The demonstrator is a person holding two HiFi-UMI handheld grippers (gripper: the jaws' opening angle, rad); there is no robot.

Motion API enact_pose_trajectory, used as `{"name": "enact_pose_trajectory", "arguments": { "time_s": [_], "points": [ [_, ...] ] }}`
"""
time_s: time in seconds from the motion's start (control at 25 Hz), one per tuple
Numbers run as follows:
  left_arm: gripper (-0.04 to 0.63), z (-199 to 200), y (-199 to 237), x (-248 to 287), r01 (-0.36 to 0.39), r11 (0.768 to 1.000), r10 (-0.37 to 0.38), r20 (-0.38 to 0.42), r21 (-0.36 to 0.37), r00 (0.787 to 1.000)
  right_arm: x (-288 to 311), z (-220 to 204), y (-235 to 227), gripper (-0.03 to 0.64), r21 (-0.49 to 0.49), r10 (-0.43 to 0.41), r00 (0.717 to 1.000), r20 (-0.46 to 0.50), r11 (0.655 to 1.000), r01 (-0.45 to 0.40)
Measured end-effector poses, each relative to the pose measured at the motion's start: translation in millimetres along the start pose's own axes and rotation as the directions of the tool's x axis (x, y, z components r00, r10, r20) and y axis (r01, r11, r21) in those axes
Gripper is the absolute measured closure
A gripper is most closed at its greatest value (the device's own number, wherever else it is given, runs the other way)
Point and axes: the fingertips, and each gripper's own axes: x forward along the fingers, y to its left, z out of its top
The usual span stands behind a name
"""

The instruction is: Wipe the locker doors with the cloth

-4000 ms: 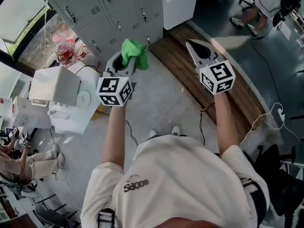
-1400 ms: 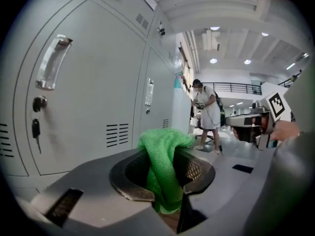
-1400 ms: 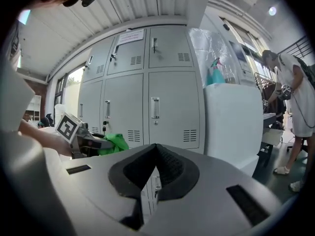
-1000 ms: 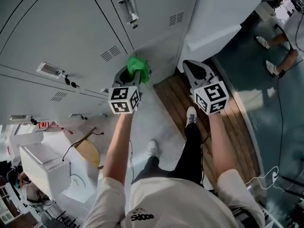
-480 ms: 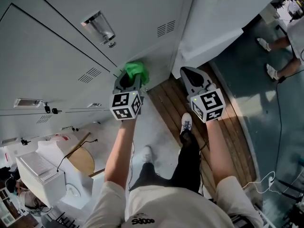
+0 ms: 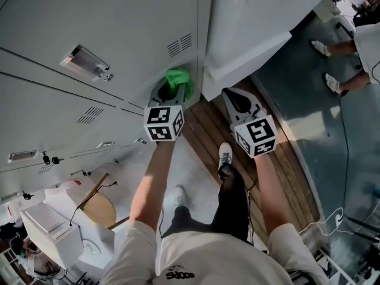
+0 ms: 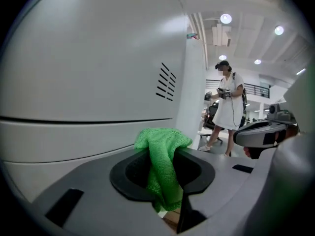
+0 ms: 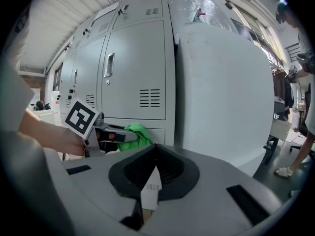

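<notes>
A row of grey locker doors (image 6: pixel 101 22) fills the upper left of the head view. My left gripper (image 6: pixel 173 91) is shut on a green cloth (image 6: pixel 179 81), held up near a low door beside the row's right end. In the left gripper view the cloth (image 7: pixel 163 167) hangs between the jaws, with a vented door (image 7: pixel 98 68) just beyond; contact cannot be told. My right gripper (image 6: pixel 230 95) is shut and holds nothing, a little to the right. From the right gripper (image 8: pixel 156 147) view, the cloth (image 8: pixel 136 134) shows in front of a lower door (image 8: pixel 147 132).
A tall white cabinet (image 6: pixel 261 22) stands right of the lockers. A wooden floor strip (image 6: pixel 205 129) runs below it. A person in white (image 7: pixel 227 107) stands further off, and another person's feet (image 6: pixel 329 46) are at the right. White boxes (image 6: pixel 50 230) and a cable (image 6: pixel 332 218) lie on the floor.
The person has walked up to the lockers, which now fill the view. Both grippers have come closer to the doors, the left one carrying the cloth toward the row's right end.
</notes>
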Motion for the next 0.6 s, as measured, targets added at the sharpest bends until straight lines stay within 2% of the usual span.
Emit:
{"name": "enact_pose_trajectory", "arguments": {
  "time_s": [0.32,0.6],
  "points": [
    [0.486,7.8,-39.2,60.1,0.079,0.997,-0.079,0.007,0.015,0.997,-3.3,-12.3,-34.6,0.607,0.039,-0.045,0.999,-0.005,0.998,0.045],
    [0.485,3.3,-36.9,57.9,0.074,0.997,-0.074,0.005,-0.036,0.997,-14.6,-19.6,-38.1,0.607,0.066,-0.068,0.998,-0.015,0.995,0.068]
  ]
}}
